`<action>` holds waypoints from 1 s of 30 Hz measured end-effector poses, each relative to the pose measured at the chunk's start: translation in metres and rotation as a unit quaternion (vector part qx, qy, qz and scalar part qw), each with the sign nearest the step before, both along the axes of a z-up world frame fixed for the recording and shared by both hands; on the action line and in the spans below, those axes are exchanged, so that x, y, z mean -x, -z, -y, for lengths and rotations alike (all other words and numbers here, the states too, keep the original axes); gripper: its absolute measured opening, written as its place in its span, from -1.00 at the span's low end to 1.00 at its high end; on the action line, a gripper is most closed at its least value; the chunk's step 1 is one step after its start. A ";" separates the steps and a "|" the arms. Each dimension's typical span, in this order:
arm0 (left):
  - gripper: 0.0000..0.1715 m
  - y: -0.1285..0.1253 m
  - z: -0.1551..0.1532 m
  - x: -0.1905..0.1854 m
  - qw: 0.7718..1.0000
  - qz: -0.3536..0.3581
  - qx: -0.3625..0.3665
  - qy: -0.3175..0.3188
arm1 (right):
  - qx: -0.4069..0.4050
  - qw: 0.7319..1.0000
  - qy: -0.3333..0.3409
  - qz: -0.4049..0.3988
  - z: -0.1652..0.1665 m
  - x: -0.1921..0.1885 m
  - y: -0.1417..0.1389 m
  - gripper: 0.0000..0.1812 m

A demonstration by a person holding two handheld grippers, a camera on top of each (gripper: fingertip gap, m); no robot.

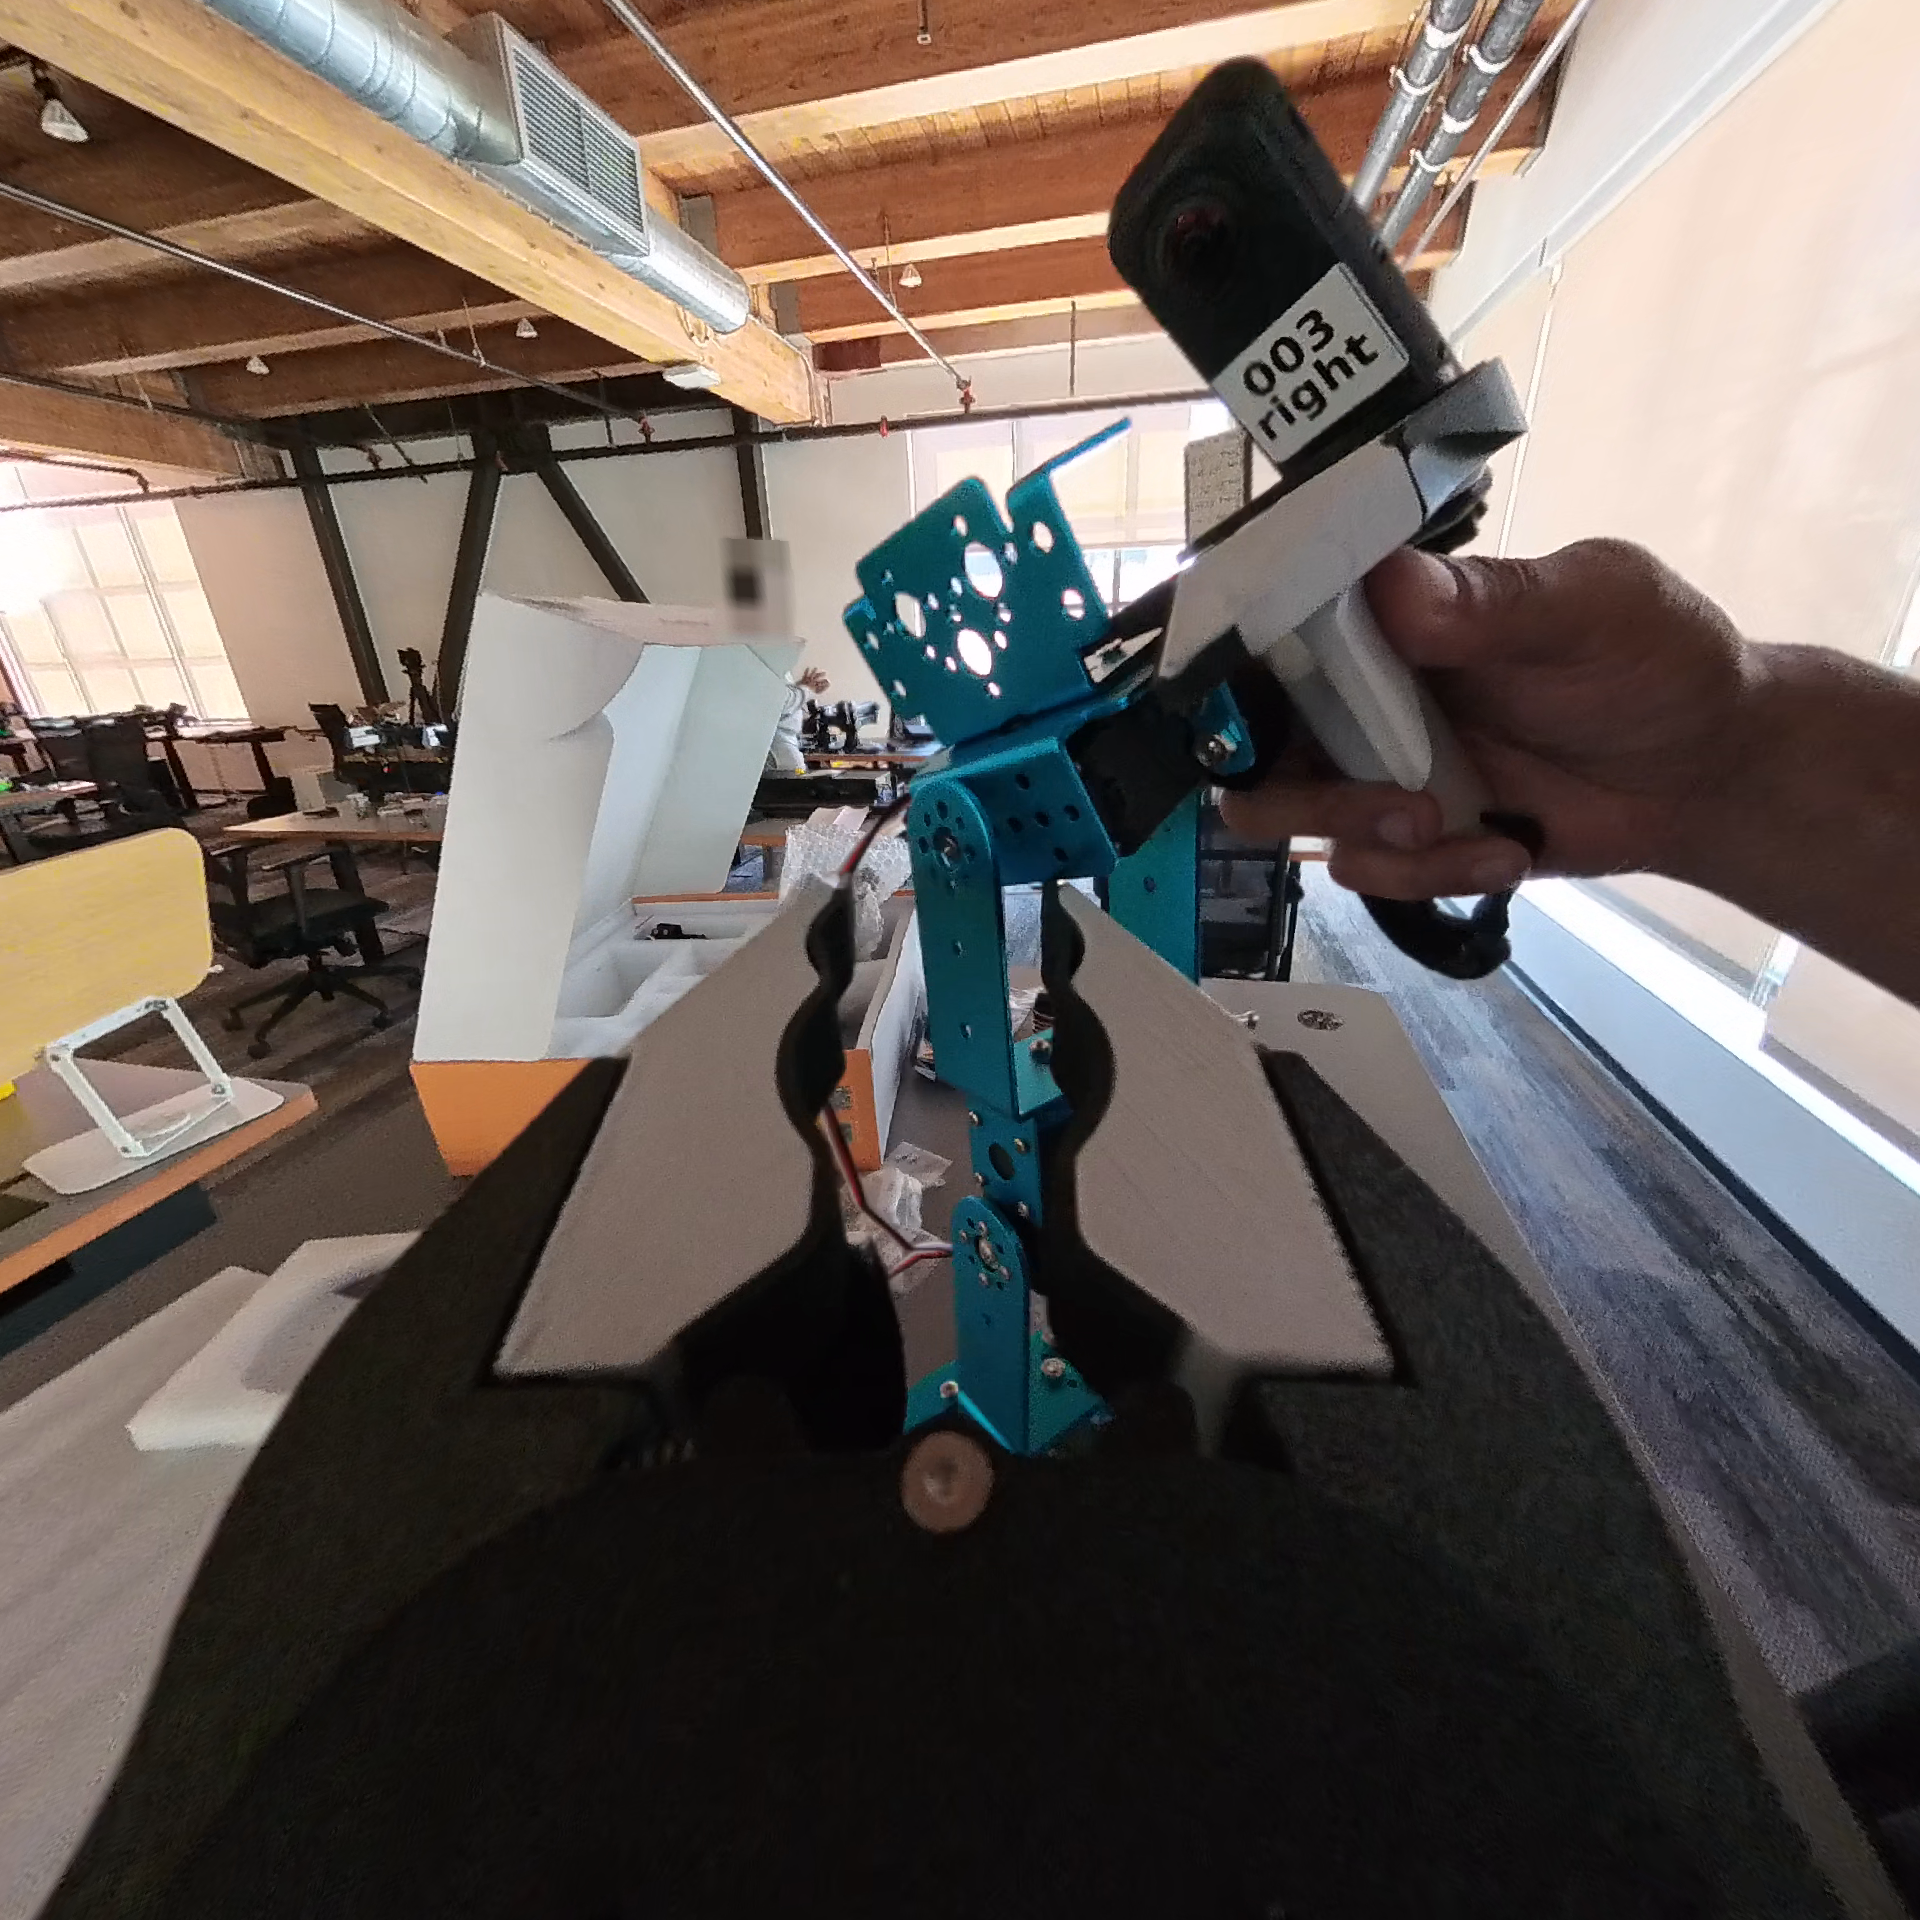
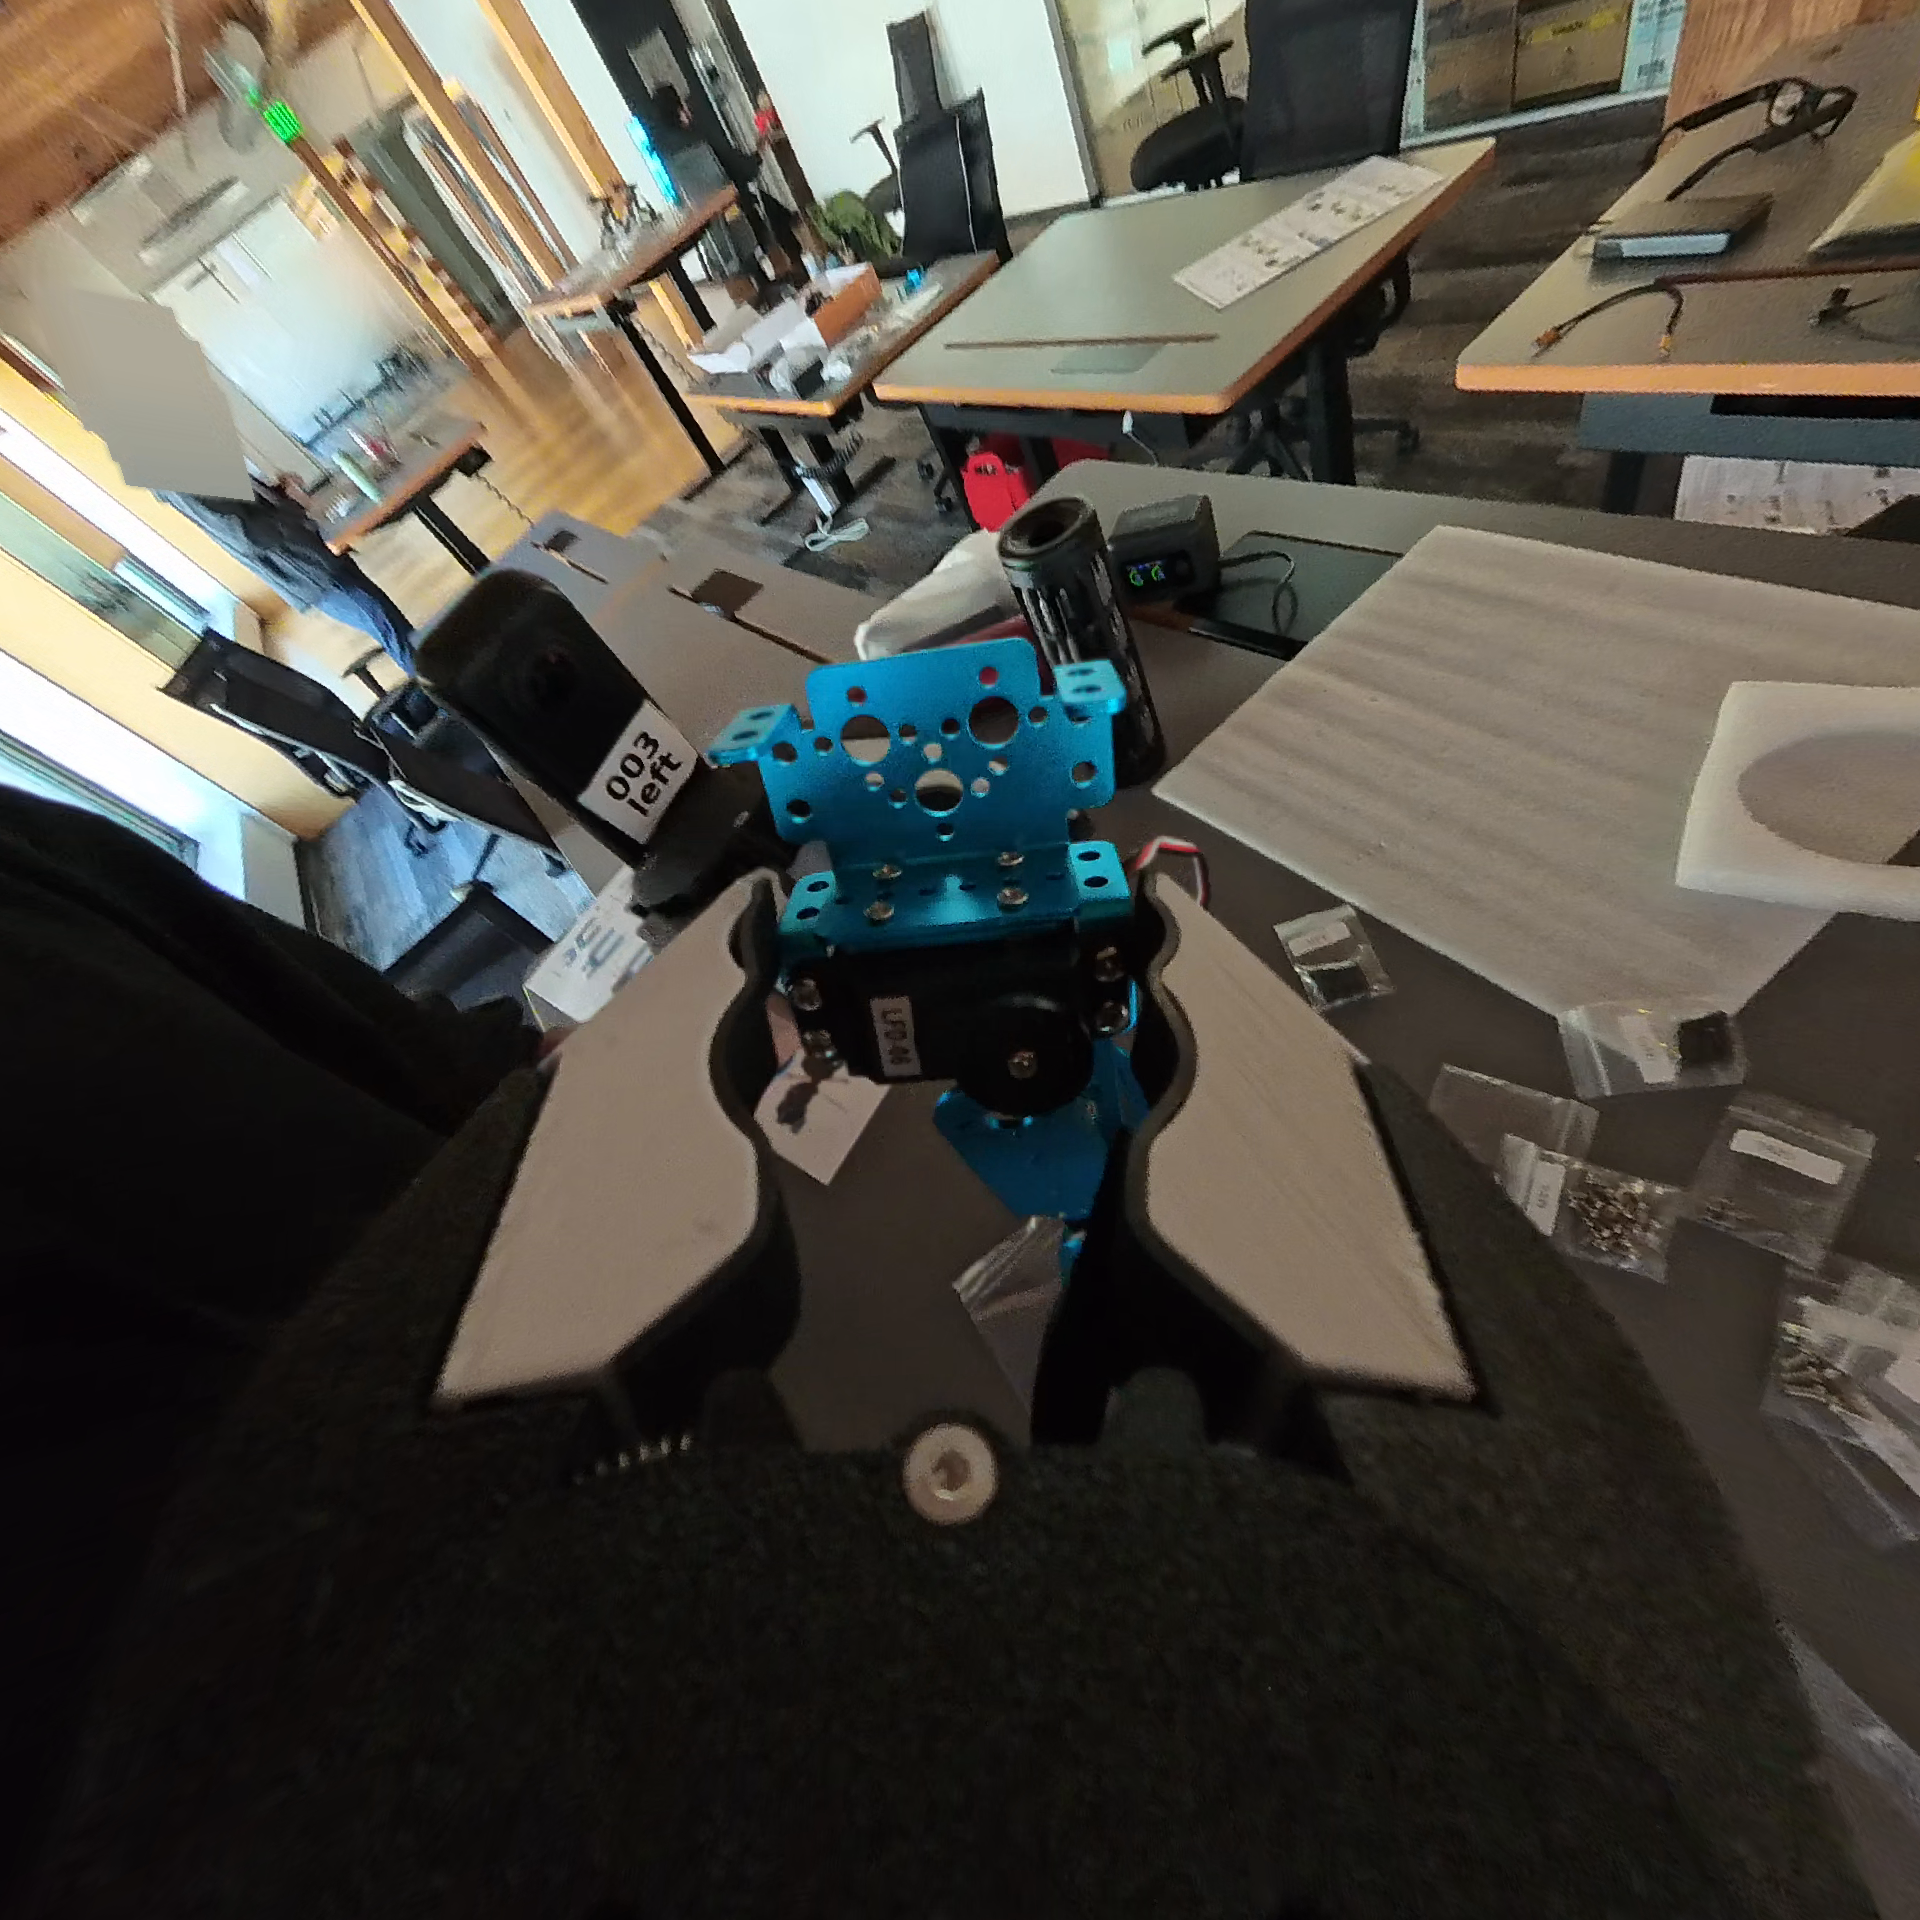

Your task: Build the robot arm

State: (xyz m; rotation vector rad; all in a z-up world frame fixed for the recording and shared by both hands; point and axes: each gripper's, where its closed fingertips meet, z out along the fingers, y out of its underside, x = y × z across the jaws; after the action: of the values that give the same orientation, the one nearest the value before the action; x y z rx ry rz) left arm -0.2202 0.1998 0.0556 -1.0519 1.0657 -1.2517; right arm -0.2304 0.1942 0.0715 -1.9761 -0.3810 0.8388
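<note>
A blue metal robot arm with black servos is held between both grippers, above a grey table. My left gripper is shut around the arm's lower link, with its base deep between the fingers and a red, white and black wire beside the left finger. My right gripper is shut on the upper black servo, under a perforated blue bracket. In the left wrist view the right gripper comes in from the right, held by a hand. The left gripper's camera shows at the left.
An open white and orange box stands behind the arm. White foam sheets, small bags of screws, a black cylinder and a small black device lie on the table. Desks and chairs fill the room beyond. My left and right fingertips are right by each other.
</note>
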 end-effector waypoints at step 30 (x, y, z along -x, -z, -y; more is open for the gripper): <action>-0.39 0.003 0.020 -0.004 0.990 0.051 0.129 -0.021 | 0.032 0.999 0.001 0.024 -0.004 0.005 0.004 -0.25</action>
State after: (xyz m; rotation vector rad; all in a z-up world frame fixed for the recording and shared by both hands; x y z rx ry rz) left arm -0.2165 0.1799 0.0530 -1.1841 0.8135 -1.4205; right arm -0.2356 0.1983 0.0675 -2.0596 -0.3839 0.8117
